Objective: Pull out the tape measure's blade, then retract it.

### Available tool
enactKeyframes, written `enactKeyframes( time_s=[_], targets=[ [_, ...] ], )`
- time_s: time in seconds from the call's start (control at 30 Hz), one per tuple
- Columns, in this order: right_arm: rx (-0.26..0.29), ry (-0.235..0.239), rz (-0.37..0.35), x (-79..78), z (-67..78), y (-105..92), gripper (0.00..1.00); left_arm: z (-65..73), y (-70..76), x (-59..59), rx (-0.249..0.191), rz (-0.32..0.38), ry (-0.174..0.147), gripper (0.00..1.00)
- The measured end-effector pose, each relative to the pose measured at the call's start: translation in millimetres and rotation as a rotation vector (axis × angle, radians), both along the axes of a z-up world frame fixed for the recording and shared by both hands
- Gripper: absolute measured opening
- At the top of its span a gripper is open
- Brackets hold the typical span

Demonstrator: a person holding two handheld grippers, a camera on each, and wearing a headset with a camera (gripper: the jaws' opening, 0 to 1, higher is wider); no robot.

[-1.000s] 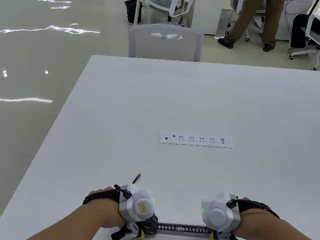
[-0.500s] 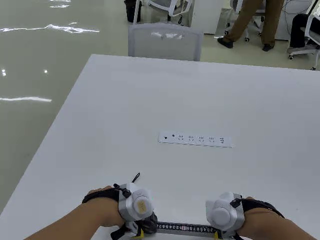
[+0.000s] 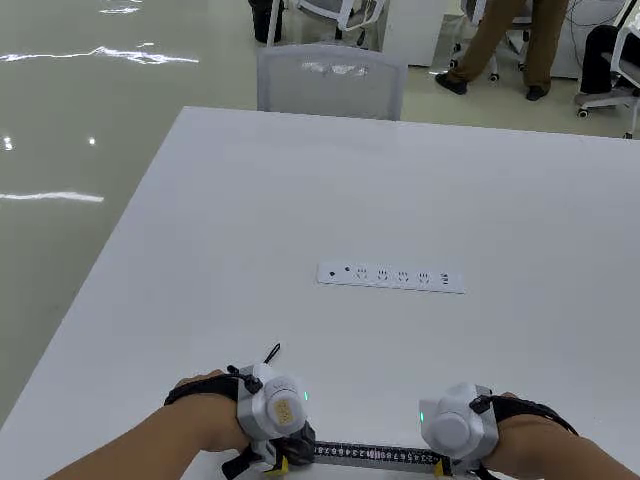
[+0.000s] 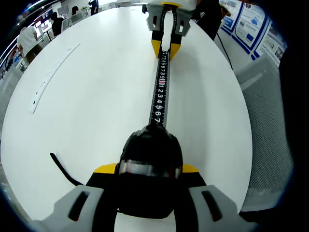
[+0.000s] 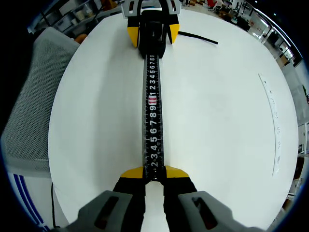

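Head view: white table, power strip mid-table, grey chair at the far edge. Left gripper and right gripper at the near edge, blade stretched straight between them

Left gripper view: jaws clamped on the black tape measure case; blade runs ahead over the table to the right gripper

Right gripper view: jaws pinched narrow on the blade's tip; numbered blade leads to the case held in the left gripper; black strap lies just beside that gripper
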State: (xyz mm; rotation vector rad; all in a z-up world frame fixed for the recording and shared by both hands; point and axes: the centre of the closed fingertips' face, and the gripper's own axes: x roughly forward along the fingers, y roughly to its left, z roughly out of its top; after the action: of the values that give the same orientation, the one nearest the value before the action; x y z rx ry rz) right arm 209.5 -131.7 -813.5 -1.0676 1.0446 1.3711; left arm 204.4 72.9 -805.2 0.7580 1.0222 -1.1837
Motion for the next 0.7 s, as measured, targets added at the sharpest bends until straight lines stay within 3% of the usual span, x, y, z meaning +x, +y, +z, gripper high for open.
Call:
enactKeyframes(
  time_s=[0.7],
  targets=[
    [-0.034, -0.007, 0.001, 2.8, 0.1, -18.0, 0.12, 1.3, 0.7, -0.1, 0.004, 0.0, 0.001, 0.39]
  ],
)
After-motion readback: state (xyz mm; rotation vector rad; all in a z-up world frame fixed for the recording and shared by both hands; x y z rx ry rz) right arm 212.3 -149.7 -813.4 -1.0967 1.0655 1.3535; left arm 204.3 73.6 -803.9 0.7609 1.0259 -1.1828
